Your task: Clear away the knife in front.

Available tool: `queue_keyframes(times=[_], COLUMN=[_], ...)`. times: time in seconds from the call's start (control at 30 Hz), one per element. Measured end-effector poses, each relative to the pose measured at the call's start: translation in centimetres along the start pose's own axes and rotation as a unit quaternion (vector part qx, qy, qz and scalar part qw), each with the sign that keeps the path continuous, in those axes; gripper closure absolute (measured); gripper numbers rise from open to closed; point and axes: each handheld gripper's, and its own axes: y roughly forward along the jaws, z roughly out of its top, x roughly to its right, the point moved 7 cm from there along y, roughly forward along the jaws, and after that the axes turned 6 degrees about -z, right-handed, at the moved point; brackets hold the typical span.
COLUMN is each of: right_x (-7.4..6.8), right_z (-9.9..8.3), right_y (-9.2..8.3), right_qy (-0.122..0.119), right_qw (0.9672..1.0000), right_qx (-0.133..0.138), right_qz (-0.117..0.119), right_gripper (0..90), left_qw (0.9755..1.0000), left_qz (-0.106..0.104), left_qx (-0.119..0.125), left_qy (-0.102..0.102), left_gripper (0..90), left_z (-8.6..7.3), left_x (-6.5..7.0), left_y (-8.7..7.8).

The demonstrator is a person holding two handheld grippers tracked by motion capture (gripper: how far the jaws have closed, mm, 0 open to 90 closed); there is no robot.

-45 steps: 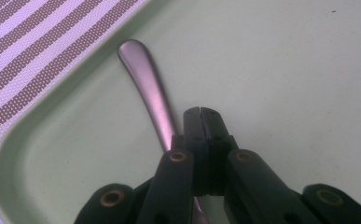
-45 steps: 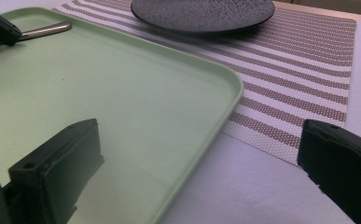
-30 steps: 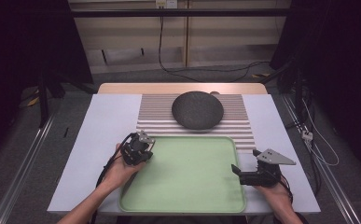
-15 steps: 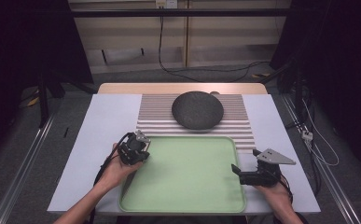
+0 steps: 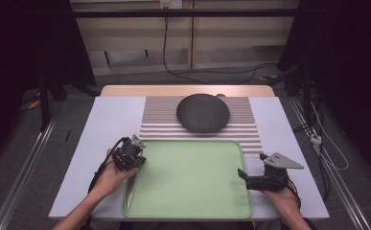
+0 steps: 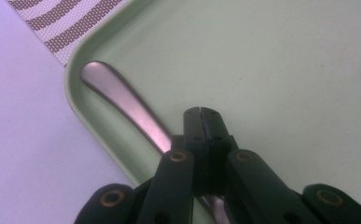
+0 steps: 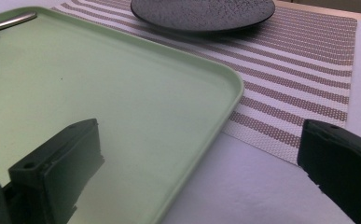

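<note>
Green tray (image 5: 188, 177) at table's 6 o'clock, metal utensil (image 5: 131, 189) lying along its 9 o'clock rim, left gripper (image 6: 200, 113) clenched empty above it, right gripper (image 5: 241, 174) spread wide at tray's 3 o'clock edge, dark plate (image 5: 203, 112) on striped mat (image 5: 245, 125) at 12 o'clock.

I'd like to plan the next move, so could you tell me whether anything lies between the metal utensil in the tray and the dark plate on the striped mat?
Nothing visible does. The metal utensil lies along the green tray's left rim, the left hand-held gripper above it. Toward the dark plate lie bare tray, its rim, and striped mat.
</note>
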Motion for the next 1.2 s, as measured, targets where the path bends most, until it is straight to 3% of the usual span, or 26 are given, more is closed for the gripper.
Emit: queue_keyframes(times=[0.37, 0.5, 0.6, 0.77, 0.87, 1.0, 1.1, 1.2], right_x=[0.0, 0.1, 0.1, 0.1, 0.1, 0.1, 0.1, 0.1], right_z=[0.0, 0.0, 0.0, 0.0, 0.0, 0.0, 0.0, 0.0], right_y=[0.0, 0.0, 0.0, -0.1, 0.0, -0.1, 0.0, 0.0], right_qy=[0.000, -0.002, -0.002, -0.001, -0.001, 0.000, 0.000, 0.000], right_qw=[1.0000, 1.0000, 1.0000, 1.0000, 1.0000, 1.0000, 1.0000, 1.0000], right_qx=[0.001, 0.001, 0.001, 0.002, 0.002, 0.002, 0.002, 0.002], right_qz=[-0.001, -0.001, -0.001, -0.001, -0.001, -0.001, -0.002, -0.002], right_gripper=[0.0, 0.0, 0.0, 0.0, 0.0, 0.0, 0.0, 0.0], left_qw=[0.9999, 0.9993, 0.9978, 0.9941, 0.9913, 0.9884, 0.9882, 0.9842], left_qz=[-0.006, -0.007, -0.006, 0.012, 0.007, -0.004, -0.009, -0.002], left_qx=[0.012, 0.035, 0.066, 0.105, 0.127, 0.142, 0.144, 0.170], left_qy=[-0.010, -0.007, -0.009, -0.021, -0.034, -0.055, -0.051, -0.048], left_gripper=[90.0, 83.8, 73.4, 39.5, 24.6, 12.8, 7.4, 6.0], left_z=[-0.1, 0.3, 0.8, 1.4, 1.6, 1.6, 1.3, 1.1], left_x=[-0.1, 0.1, 0.2, -0.1, -0.1, -0.1, 0.2, 0.2], left_y=[0.0, -0.4, -1.0, -1.9, -2.4, -2.9, -3.4, -4.2])
